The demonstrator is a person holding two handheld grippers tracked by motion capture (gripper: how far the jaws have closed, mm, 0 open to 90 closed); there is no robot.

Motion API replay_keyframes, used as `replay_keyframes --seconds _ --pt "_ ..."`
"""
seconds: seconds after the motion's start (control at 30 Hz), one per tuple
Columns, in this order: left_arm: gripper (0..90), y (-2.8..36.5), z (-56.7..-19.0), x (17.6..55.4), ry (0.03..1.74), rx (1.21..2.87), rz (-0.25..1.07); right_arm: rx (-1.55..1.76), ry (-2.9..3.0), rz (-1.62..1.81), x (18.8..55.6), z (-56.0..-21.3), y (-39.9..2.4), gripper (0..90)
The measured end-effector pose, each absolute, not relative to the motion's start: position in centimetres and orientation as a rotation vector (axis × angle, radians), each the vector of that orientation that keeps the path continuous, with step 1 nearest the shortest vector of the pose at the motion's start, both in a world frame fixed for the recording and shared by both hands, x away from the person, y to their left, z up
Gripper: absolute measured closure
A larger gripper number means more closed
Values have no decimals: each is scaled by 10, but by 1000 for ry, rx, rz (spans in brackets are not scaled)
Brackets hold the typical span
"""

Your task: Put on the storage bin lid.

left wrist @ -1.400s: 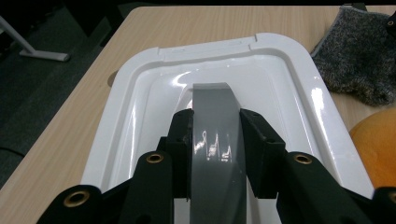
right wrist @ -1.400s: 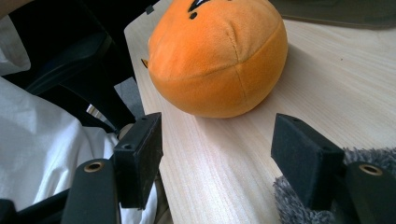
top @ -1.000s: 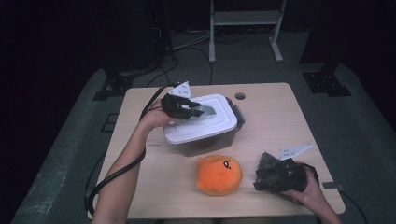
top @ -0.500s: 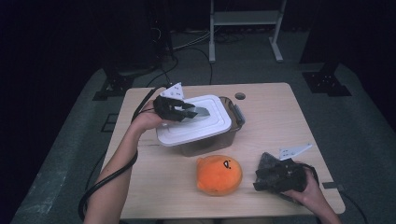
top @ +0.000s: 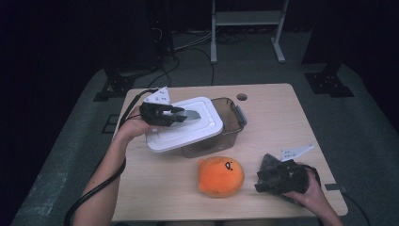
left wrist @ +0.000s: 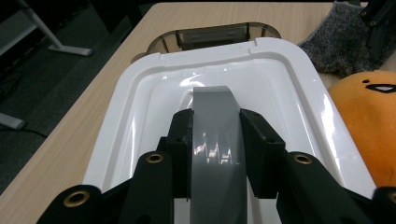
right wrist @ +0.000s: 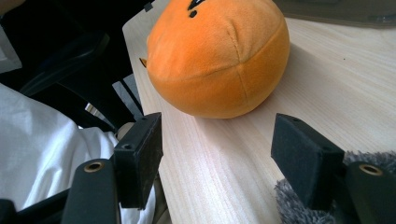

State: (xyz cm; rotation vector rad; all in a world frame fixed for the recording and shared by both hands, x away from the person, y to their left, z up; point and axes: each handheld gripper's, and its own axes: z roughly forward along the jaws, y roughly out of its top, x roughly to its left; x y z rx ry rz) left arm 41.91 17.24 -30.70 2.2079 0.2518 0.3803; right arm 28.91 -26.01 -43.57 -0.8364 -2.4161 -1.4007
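Pale wood table [top: 282, 122], grey carpet [top: 367, 122], dark room

Orange plush [top: 221, 176] (face stitched), grey cloth [left wrist: 337, 46]

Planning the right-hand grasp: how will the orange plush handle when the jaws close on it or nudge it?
The orange plush looks soft and stitched, so it probably squashes rather than resists. Probably light for its bulk. Its rounded dome could rock if pushed, though the flat underside on the table should limit rolling. The fuzzy fabric likely grips the right gripper pads well.

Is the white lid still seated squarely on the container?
No: the white lid is slid left, held by the left gripper, exposing the container.
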Motion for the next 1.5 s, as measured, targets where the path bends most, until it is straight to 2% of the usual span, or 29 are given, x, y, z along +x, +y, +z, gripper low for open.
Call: replay_keyframes --seconds 0.63,1.5 --pt "664 227 -306 392 347 2175 442 -843 -2416 -1391 290 -437 -258 328" --pt "664 277 -307 353 394 2138 500 -844 -2423 -1387 289 -437 -257 328"
